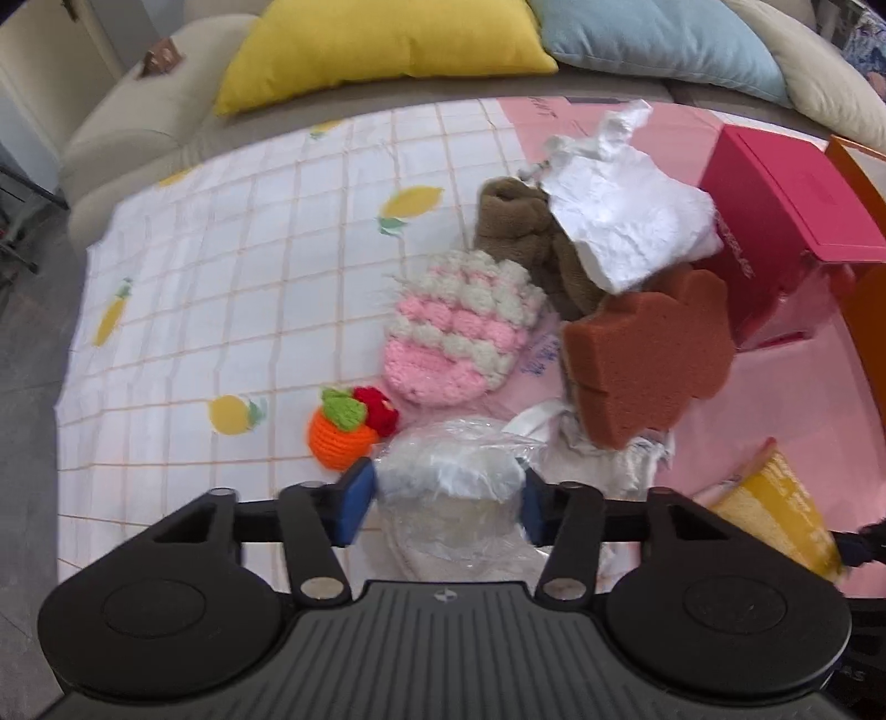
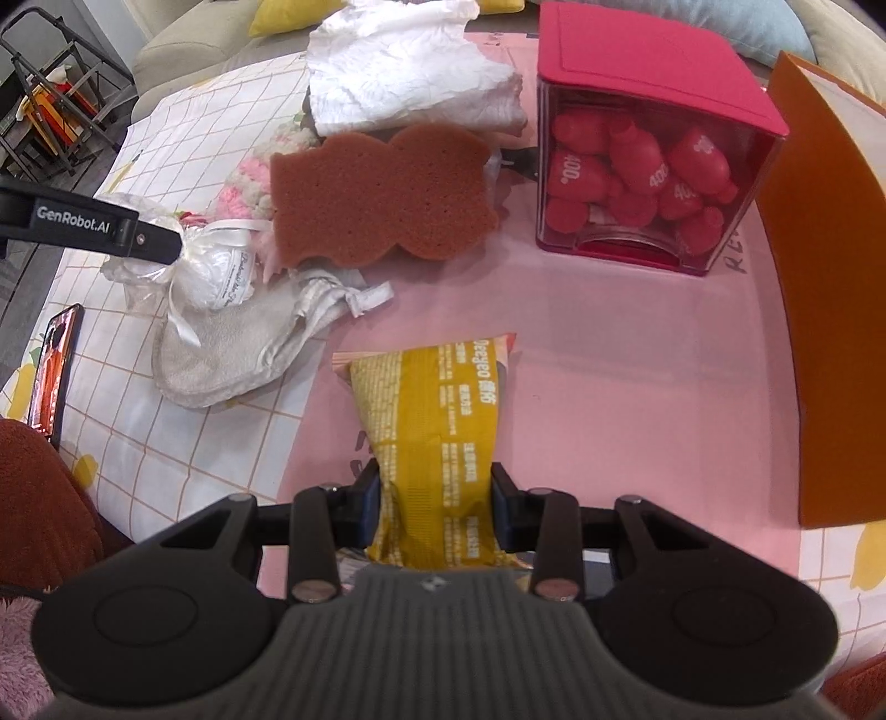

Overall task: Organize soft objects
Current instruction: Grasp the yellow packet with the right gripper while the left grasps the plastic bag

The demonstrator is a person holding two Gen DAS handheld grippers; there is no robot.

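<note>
My left gripper [image 1: 447, 501] is shut on a clear plastic bag with white stuffing [image 1: 451, 476]; the same bag shows in the right wrist view [image 2: 216, 271]. My right gripper [image 2: 436, 507] is shut on a yellow packet [image 2: 432, 421], held over the pink mat [image 2: 609, 343]. A brown sponge [image 1: 648, 360] [image 2: 382, 194] leans on the pile. A pink-and-white crocheted pouch [image 1: 459, 332], a brown plush cloth [image 1: 526, 232], crumpled white paper [image 1: 626, 221] [image 2: 404, 66] and an orange and red crocheted fruit [image 1: 343, 432] lie close by. A white cloth pouch [image 2: 238, 354] lies beside the bag.
A pink box of red items [image 2: 648, 166] [image 1: 786, 221] stands at the right. An orange board [image 2: 830, 304] stands at the far right. A phone [image 2: 55, 371] lies at the left on the checked cloth [image 1: 221, 277]. Yellow [image 1: 382, 44] and blue [image 1: 664, 39] cushions lie behind.
</note>
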